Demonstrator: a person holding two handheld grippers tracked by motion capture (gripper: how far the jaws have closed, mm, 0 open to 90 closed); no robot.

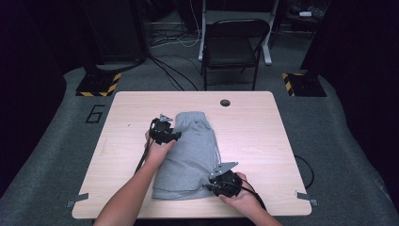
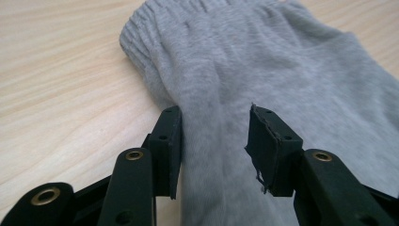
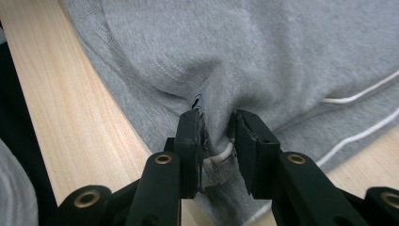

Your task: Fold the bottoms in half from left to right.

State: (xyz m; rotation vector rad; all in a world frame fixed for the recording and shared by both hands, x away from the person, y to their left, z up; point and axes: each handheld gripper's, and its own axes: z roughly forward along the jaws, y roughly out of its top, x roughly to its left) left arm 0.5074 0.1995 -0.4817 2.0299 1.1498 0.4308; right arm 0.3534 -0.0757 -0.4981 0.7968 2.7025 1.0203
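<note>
Forearms come in from the bottom of the high view, each hand carrying tongs over a folded pair of grey shorts (image 1: 190, 155) that lies lengthwise near the middle of the wooden counter (image 1: 254, 141), waistband at the far end.

The right tongs (image 1: 214, 186) sit at the near right corner of the shorts, and the hand covers that corner from above. The right gripper view makes it out: the jaws stand slightly apart with a pinch of grey cloth and a bit of white drawcord (image 3: 221, 157) bunched between them; whether the pads press on it is hard to tell.

The left tongs (image 1: 175, 136) rest at the left edge of the shorts near the waistband. In the left gripper view the jaws stand about half open over flat cloth, gripping nothing, with the gathered waistband (image 2: 155, 28) beyond them.

Bare counter lies wide on both sides and beyond the waistband, up to a round cable hole (image 1: 225, 102). A dark folding chair (image 1: 233, 47) stands behind on the floor, cut off at no edge.
</note>
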